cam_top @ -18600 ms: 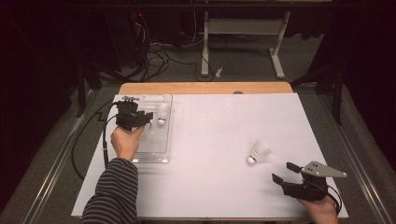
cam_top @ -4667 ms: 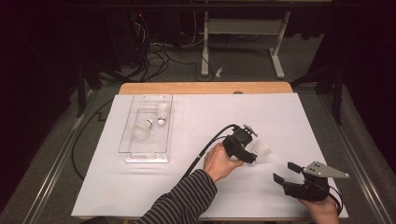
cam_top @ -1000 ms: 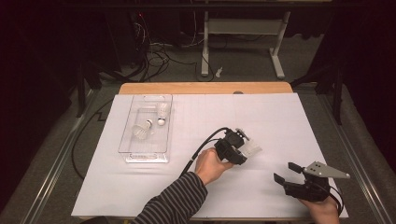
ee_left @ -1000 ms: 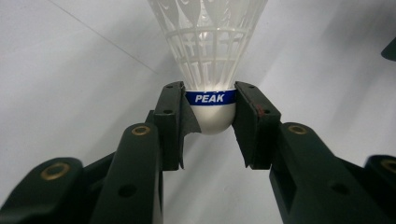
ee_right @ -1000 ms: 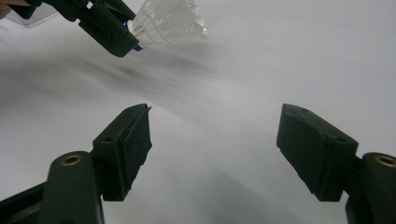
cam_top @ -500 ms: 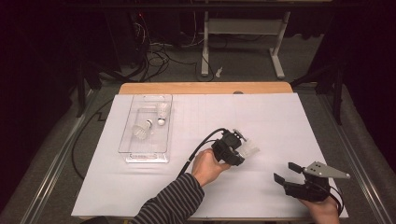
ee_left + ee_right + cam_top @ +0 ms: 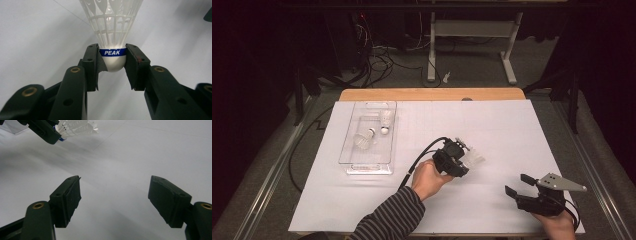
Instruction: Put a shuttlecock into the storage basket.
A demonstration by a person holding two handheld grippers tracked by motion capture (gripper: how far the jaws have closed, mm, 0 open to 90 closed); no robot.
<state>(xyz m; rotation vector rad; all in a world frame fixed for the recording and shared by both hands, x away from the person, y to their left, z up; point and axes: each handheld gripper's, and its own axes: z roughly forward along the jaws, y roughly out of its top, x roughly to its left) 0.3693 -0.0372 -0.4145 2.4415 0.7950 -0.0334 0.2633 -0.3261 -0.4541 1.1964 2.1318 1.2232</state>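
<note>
My left gripper (image 7: 462, 161) (image 7: 112, 63) is shut on the cork base of a white shuttlecock (image 7: 473, 161) (image 7: 113, 27), held above the middle of the white table sheet. A blue band marked PEAK sits between the pads. The feathers point away from my hand, toward the right in the high view. My right gripper (image 7: 519, 184) (image 7: 113, 195) rests near the front right corner, jaws wide open with nothing between them. In the right gripper view the held shuttlecock (image 7: 75, 127) shows at the top left. Two more shuttlecocks (image 7: 386, 121) (image 7: 363, 140) lie in the clear tray (image 7: 353, 165).
The clear plastic tray stands at the left of the white sheet (image 7: 512, 130). A wooden table edge (image 7: 432, 94) runs along the back. Beyond it are a desk frame and cables on the floor. My left gripper's cable (image 7: 422, 152) loops over the sheet.
The left gripper with the shuttlecock has drifted slightly left over the last second. The right gripper has stayed put.
</note>
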